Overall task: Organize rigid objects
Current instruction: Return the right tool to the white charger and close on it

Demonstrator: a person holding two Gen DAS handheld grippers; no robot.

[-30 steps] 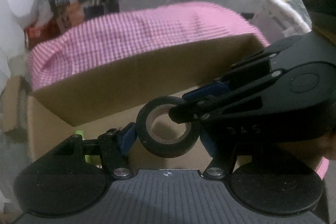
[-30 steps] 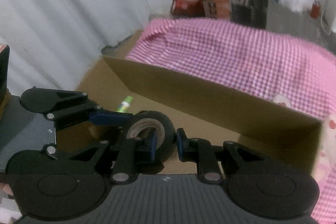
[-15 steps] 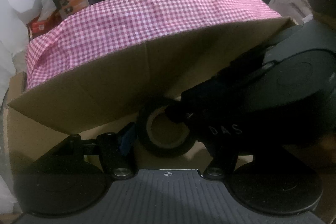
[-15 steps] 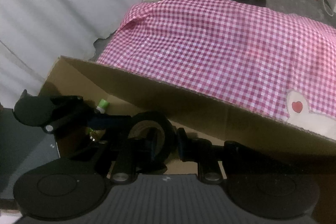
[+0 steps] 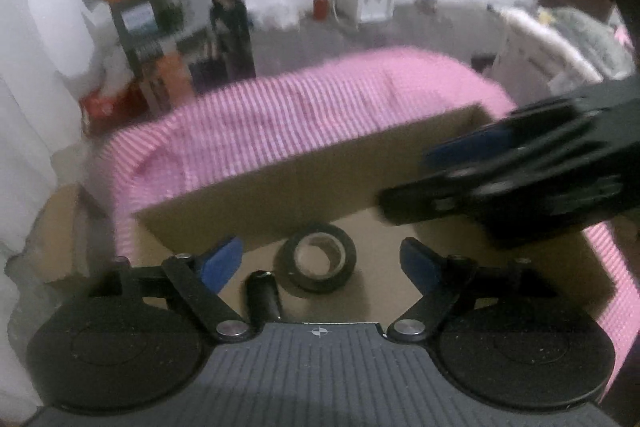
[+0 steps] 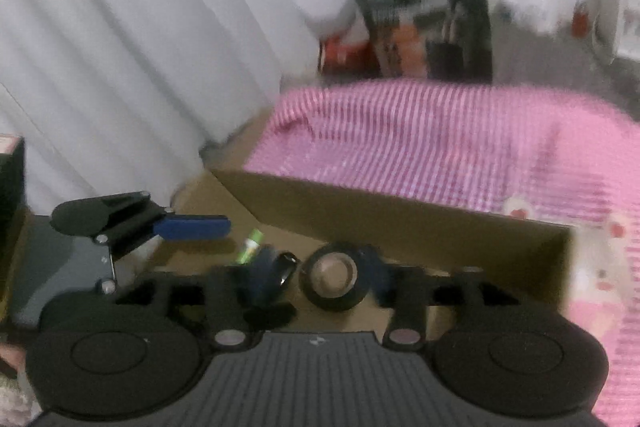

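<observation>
Risk: black round tape roll (image 5: 322, 257), free between both grippers' just-opened, parted fingers (image 5: 219, 262), could roll if clipped.

The cardboard box (image 5: 320, 163) stands open-topped, its far wall rising behind a black tape roll (image 5: 322, 258) on the floor. A dark cylinder (image 5: 263, 293) lies just beside the roll, bare floor right of it. The right gripper (image 5: 460, 179) overhangs the box's right end.

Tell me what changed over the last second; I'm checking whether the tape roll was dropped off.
The tape roll was let go: it now lies on the floor of the cardboard box, clear of both grippers. The right gripper and left gripper have just been opening and drew back upward, nothing between their fingers. The box, the checked cloth and the green-tipped pen stayed put.
</observation>
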